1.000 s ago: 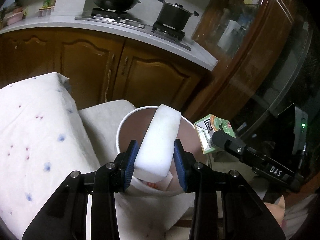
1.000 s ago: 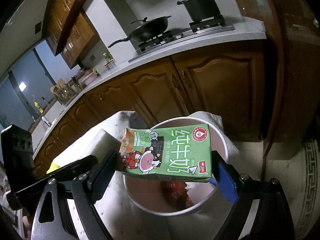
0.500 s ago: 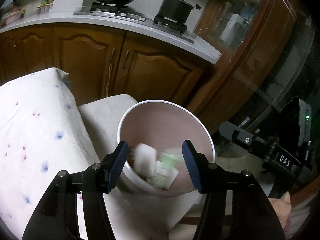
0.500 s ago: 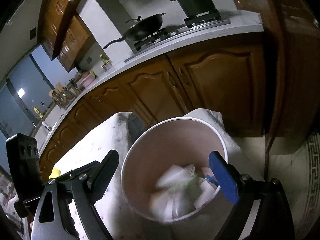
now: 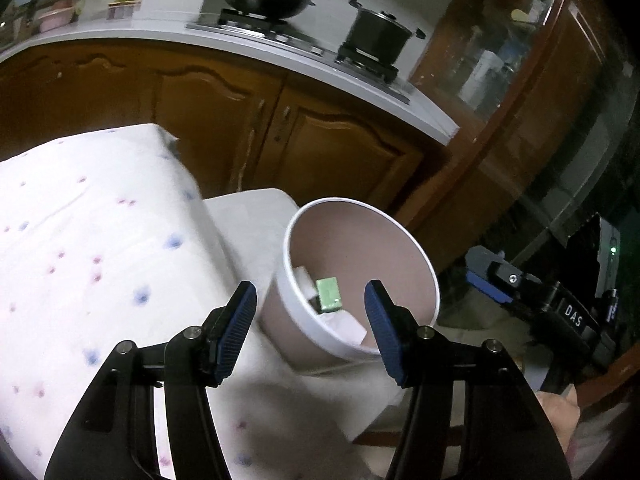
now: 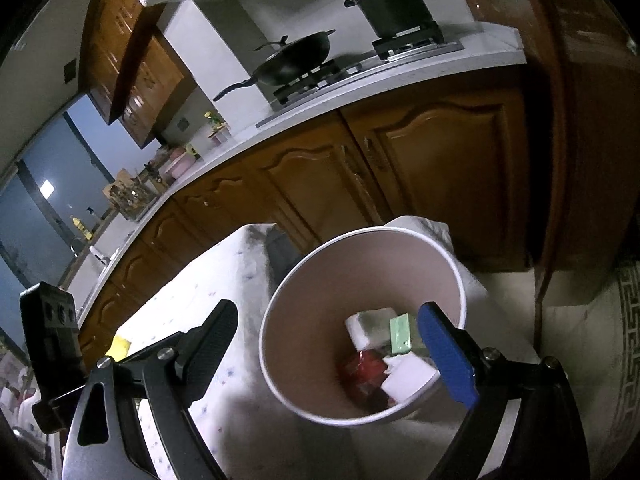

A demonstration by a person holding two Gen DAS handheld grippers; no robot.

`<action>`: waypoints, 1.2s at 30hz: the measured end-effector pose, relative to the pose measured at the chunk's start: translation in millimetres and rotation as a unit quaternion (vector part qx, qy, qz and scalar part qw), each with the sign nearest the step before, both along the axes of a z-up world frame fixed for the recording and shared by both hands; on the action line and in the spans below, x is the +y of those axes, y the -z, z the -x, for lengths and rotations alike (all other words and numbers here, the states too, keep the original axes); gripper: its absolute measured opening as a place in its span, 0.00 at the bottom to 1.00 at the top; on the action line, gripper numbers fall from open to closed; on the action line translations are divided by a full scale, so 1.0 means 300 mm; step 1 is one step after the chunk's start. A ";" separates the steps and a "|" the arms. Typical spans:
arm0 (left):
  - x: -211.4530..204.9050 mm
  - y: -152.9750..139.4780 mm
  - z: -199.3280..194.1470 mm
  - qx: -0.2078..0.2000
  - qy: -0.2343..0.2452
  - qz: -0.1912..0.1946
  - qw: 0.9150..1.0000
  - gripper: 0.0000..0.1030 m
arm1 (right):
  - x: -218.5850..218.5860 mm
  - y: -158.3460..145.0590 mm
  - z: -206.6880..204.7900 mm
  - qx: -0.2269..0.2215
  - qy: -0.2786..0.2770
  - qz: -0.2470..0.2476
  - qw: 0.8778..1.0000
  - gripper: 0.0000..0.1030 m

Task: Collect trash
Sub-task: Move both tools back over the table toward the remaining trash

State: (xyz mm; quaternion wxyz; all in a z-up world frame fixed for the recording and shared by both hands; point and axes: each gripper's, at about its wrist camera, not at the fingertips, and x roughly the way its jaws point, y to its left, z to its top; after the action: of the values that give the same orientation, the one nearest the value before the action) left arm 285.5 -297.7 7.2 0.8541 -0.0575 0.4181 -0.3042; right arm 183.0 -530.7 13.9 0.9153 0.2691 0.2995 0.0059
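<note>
Bin (image 6: 460, 280) beside the table (image 5: 80, 240): foam (image 6: 368, 326), green carton (image 6: 402, 334), red scrap (image 6: 360, 368) inside | left gripper (image 5: 310, 312) wide, empty | right gripper (image 6: 332, 344) wide, empty | left: maybe the yellow bit (image 6: 120, 346) on the table

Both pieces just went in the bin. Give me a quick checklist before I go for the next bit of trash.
1. Left gripper open and holding nothing: ok.
2. Right gripper open and holding nothing: ok.
3. Green carton lying inside the bin: ok.
4. White foam block inside the bin, nothing hanging over the rim: ok.
5. Bin upright beside the table: ok.
6. Next trash located: cannot tell; only part of a yellow thing shows on the table.
</note>
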 end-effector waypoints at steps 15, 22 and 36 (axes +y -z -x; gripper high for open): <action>0.353 -0.026 0.136 -0.004 -0.078 0.007 0.997 0.55 | 0.202 -0.025 0.085 -0.022 -0.048 -0.017 0.998 0.90; 0.487 -0.023 0.184 -0.005 -0.100 0.007 0.995 0.55 | 0.324 -0.016 0.105 -0.017 -0.076 -0.017 0.997 0.90; 0.755 -0.047 0.312 -0.028 -0.140 -0.004 0.990 0.62 | 0.553 -0.005 0.152 -0.020 -0.125 -0.015 0.992 0.90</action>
State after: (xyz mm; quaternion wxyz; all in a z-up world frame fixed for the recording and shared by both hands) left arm 192.0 -71.0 21.1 0.8997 -0.1031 0.3834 -0.1815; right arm 137.4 -364.7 15.5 0.9091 0.2433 0.3120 0.1307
